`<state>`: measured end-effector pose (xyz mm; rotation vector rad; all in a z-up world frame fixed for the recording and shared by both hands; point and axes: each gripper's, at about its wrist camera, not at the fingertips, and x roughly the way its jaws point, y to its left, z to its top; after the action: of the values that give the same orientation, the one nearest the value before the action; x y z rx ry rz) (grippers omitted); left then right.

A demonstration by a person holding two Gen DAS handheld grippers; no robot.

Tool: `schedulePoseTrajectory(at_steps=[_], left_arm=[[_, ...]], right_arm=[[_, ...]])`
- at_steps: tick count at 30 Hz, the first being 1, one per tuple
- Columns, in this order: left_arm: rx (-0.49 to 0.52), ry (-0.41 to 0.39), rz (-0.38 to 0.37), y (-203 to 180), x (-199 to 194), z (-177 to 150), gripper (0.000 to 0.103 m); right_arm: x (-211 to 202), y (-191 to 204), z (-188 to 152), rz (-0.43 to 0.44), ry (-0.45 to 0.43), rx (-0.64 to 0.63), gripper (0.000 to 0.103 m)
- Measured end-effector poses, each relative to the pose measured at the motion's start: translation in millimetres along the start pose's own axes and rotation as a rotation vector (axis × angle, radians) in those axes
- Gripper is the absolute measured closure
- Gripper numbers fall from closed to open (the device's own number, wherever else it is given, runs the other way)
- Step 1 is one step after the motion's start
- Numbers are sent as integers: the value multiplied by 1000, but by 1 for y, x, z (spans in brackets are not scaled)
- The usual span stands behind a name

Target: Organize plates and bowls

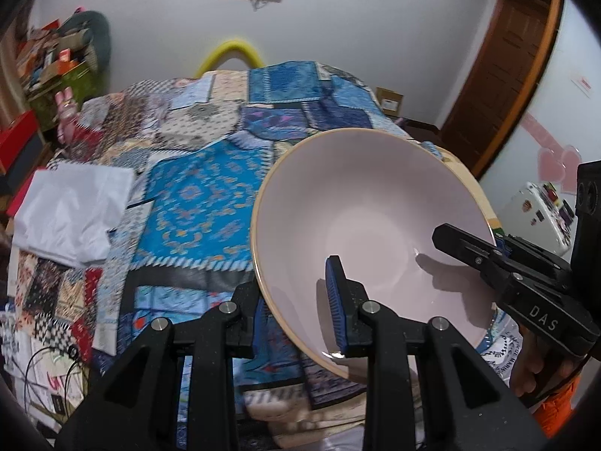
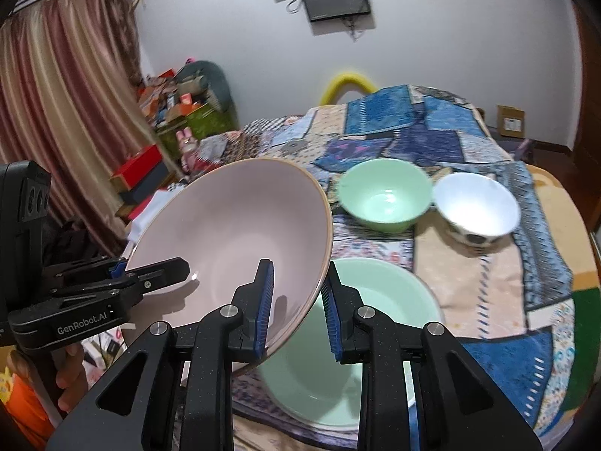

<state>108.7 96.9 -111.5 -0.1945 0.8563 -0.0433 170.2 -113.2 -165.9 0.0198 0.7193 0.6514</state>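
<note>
pink bowl (image 2: 233, 225): aloft, tilted, above table's 7 o'clock | left gripper (image 1: 296, 315): pinching rim | right gripper (image 2: 296, 312): pinching opposite rim, likely sharing the load | large green bowl (image 2: 375, 323): beneath, probable nesting target

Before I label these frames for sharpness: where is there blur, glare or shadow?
Left wrist view: the pink bowl is sharp, with gripper shadows and small glints inside; the cloth near the bottom edge smears. Right wrist view: the white bowl and small green bowl are motion-blurred; fisheye bends the curtain.
</note>
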Motion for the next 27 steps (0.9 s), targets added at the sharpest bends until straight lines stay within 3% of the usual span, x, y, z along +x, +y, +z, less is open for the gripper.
schedulePoseTrajectory(at_steps=[9, 27], left_arm=[[-64, 16, 58, 51, -3, -14, 75], [-156, 135, 86, 110, 51, -46, 75]], right_arm=[[37, 35, 0, 58, 64, -47, 80], [106, 60, -24, 79, 260, -88, 80]])
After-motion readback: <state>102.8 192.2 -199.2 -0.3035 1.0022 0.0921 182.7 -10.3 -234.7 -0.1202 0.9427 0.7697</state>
